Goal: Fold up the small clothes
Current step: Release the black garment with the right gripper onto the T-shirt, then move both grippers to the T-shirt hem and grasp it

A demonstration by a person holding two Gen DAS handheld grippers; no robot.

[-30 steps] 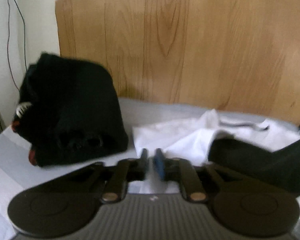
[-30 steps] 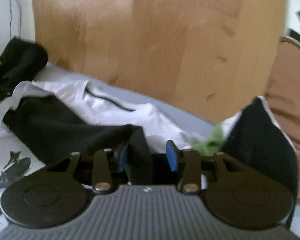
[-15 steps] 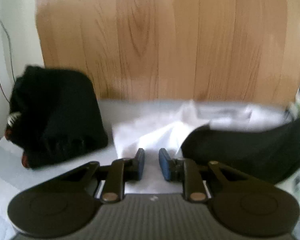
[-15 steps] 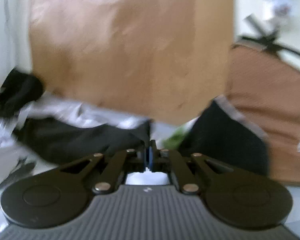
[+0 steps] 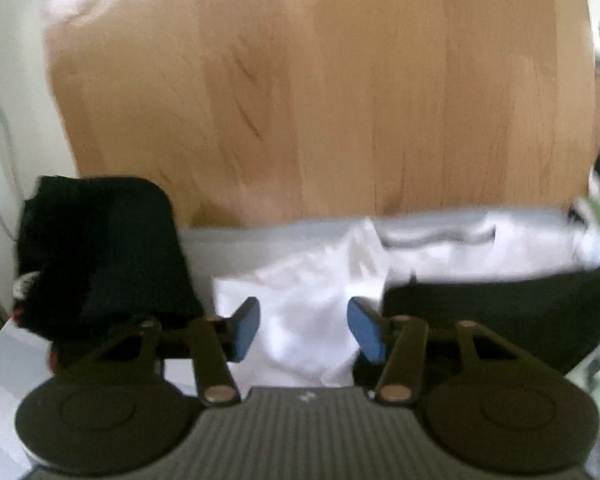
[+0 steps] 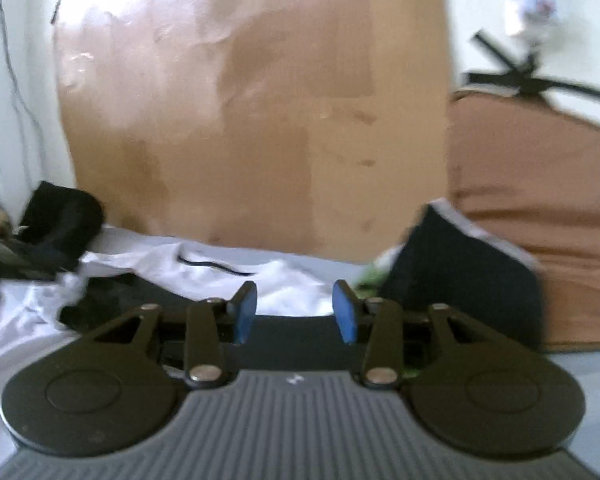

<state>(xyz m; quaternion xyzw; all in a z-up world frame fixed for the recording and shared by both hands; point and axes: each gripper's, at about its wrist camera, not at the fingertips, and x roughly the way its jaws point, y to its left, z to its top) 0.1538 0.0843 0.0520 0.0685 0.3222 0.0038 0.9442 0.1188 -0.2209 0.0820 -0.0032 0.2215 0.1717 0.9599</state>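
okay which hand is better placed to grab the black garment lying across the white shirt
Left, probably. The black garment's end lies just beside the left tongs; both tongs have just opened, empty.

Left gripper (image 5: 304,328) and right gripper (image 6: 295,311): both low centre frame, fingers apart, just been opening, nothing pinched between them.

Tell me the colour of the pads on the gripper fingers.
Blue. The pads show best in the left wrist view, against the white garment.
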